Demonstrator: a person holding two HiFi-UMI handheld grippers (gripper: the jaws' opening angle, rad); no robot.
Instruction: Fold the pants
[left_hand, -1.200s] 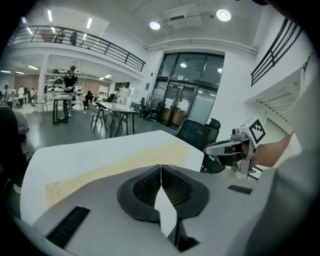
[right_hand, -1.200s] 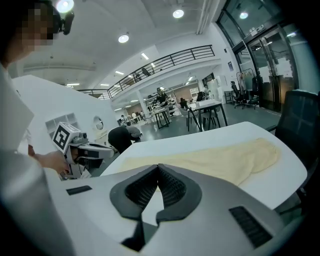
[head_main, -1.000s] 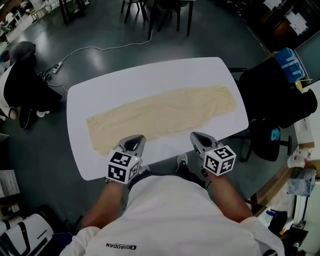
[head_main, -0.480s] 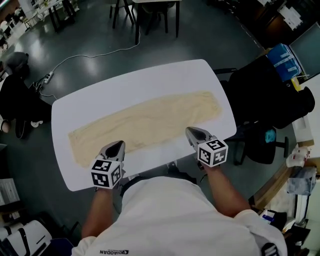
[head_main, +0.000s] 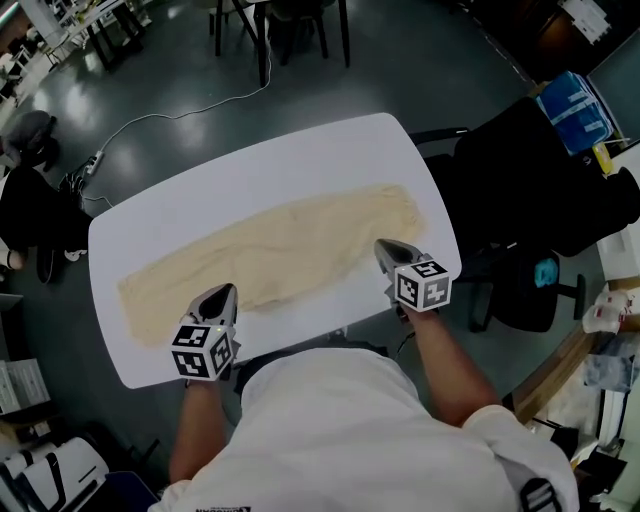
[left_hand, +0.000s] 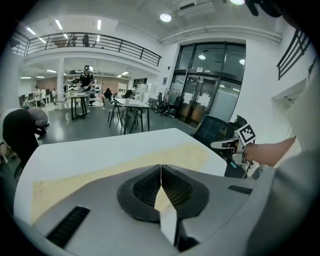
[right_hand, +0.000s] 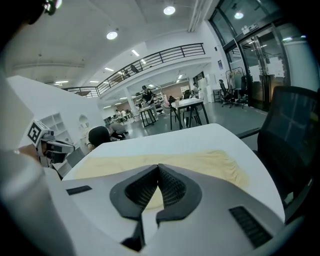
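cream pants (head_main: 270, 250) lie flat along the white table (head_main: 250, 165); the left gripper (head_main: 224, 292) and right gripper (head_main: 384, 246), jaws pressed together and empty, should part and pinch the near edge evenly.

The table (head_main: 250, 165) bears just the flat pants (head_main: 270, 250), so I can pass low over its whole top. Bare strips run along the table's far and near edges. A black chair (head_main: 520, 180) crowds the table's right end. A crouching person (head_main: 40, 210) sits left of the table, well apart.
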